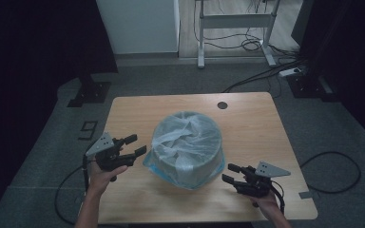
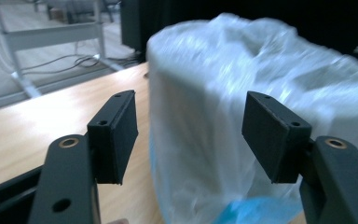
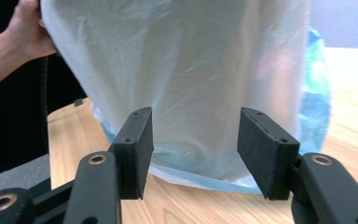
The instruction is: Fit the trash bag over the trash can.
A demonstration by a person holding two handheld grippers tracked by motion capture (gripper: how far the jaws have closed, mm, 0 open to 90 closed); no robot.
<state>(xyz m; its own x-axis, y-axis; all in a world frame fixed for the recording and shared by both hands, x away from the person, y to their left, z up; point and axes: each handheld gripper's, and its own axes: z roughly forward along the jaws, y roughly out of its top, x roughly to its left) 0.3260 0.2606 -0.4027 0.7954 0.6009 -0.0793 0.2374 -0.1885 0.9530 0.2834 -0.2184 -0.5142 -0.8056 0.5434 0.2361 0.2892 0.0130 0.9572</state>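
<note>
- My left gripper (image 1: 135, 145) has its jaws spread apart with nothing between them; it sits just left of the bin (image 1: 187, 149), not touching it.
- My right gripper (image 1: 231, 173) is likewise released, jaws wide, just off the bin's lower right side, free of the bag (image 3: 186, 70).
- The bin stands upright in the middle of the table (image 1: 247, 123), long axis vertical, mouth up.
- A thin, pale bag lines it and drapes over its rim and down the sides, with a bluish edge pooled at the base.
- My left hand (image 3: 25, 28) shows beyond the bag in the right gripper view.
</note>
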